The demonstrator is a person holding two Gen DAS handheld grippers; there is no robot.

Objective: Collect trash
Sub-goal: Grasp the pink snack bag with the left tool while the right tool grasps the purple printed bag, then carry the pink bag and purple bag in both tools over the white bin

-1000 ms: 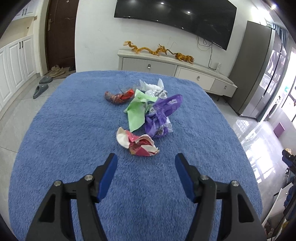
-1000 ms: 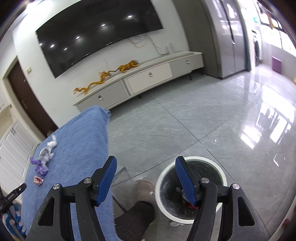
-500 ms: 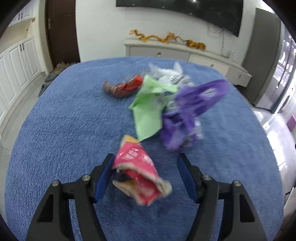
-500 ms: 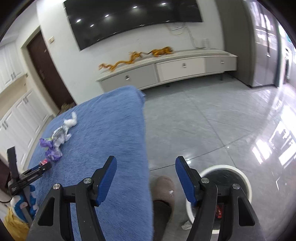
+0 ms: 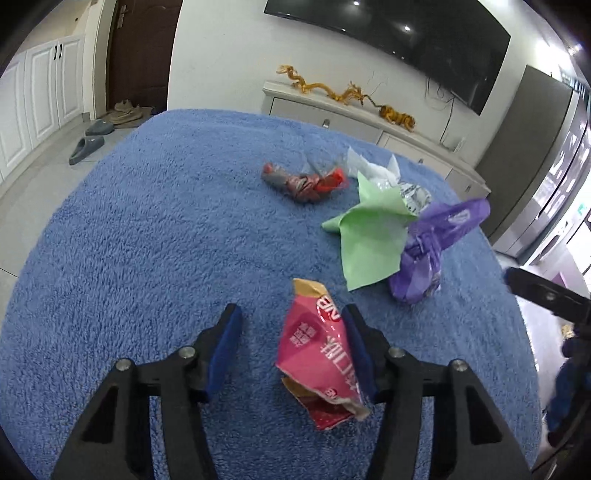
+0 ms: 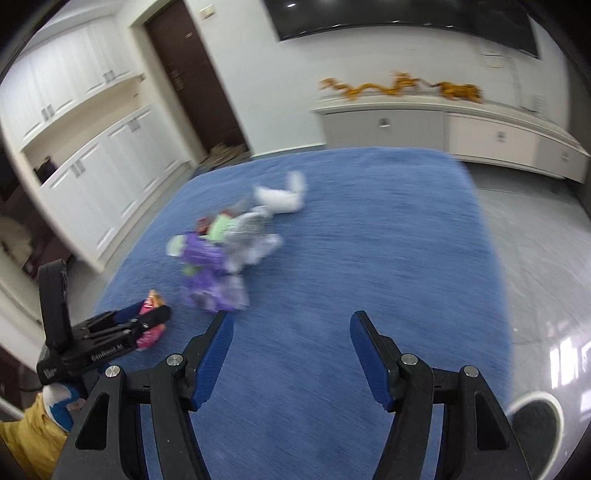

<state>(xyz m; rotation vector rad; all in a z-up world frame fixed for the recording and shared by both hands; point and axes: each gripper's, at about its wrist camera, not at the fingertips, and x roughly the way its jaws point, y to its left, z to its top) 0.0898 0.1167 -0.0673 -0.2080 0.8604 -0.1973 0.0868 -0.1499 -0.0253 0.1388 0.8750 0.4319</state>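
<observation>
Collection barely begun: crumpled pink-red foil snack packet (image 5: 322, 356) lies between left gripper (image 5: 291, 347) jaws, apart, ungrasped; green paper sheet (image 5: 369, 236), purple plastic bag (image 5: 424, 258), red wrapper (image 5: 306, 181) remain on blue-carpeted table (image 5: 147, 240); right gripper (image 6: 291, 347) jaws apart, empty

Both wrist views share blue blanket (image 5: 147, 229)

A home living room: a large black wall-mounted television (image 5: 388, 26) above a low white drawer cabinet (image 5: 354, 122) bearing golden dragon ornaments (image 5: 332, 90), grey slippers (image 5: 86, 146) beside a dark brown wooden door (image 5: 140, 51), probably the entrance.
</observation>
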